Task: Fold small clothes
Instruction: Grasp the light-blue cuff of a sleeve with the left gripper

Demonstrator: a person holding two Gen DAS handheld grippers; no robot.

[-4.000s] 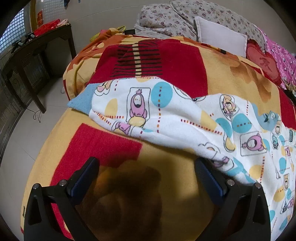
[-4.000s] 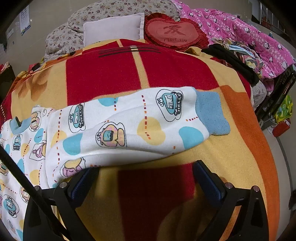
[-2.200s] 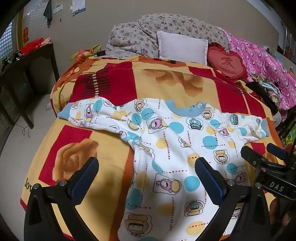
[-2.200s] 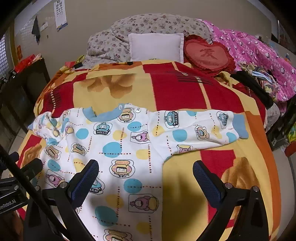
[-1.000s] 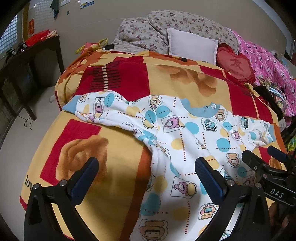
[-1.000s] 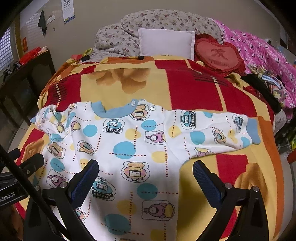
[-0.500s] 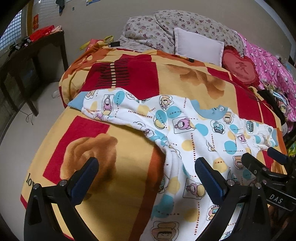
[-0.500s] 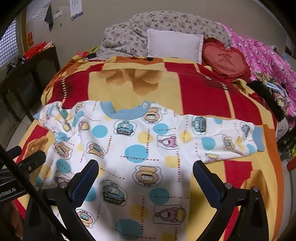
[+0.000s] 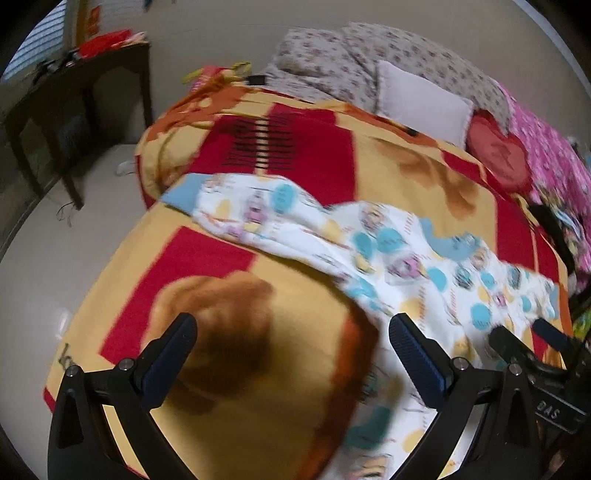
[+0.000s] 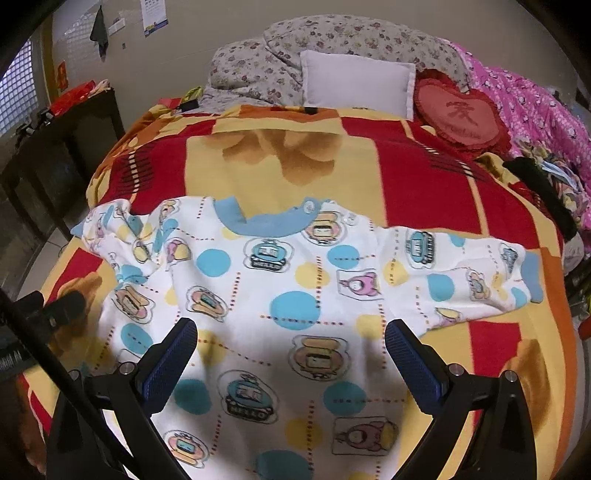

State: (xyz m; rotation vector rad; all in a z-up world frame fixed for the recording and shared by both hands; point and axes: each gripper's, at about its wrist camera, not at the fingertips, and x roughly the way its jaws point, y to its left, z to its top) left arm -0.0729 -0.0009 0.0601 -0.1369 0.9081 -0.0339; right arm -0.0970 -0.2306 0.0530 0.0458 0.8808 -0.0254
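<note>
while the baby top [image 10: 280,295] lies spread flat on the bed's blanket [image 10: 424,184], sleeves out and nothing folded yet, both the left tongs [image 9: 291,354] and right tongs [image 10: 291,354] hover wide and empty, so all folding remains.

This is a bedroom in a home. A bed covered by a red, yellow and orange blanket [image 10: 424,177] fills both views, with a bundled floral quilt [image 10: 332,44], a white pillow [image 10: 354,83], a red heart-shaped cushion [image 10: 460,114] and a pink patterned duvet [image 10: 535,107] at its head. A dark wooden table [image 9: 74,92] stands beside the bed on a pale floor, and papers hang on the plain wall [image 10: 155,16].
</note>
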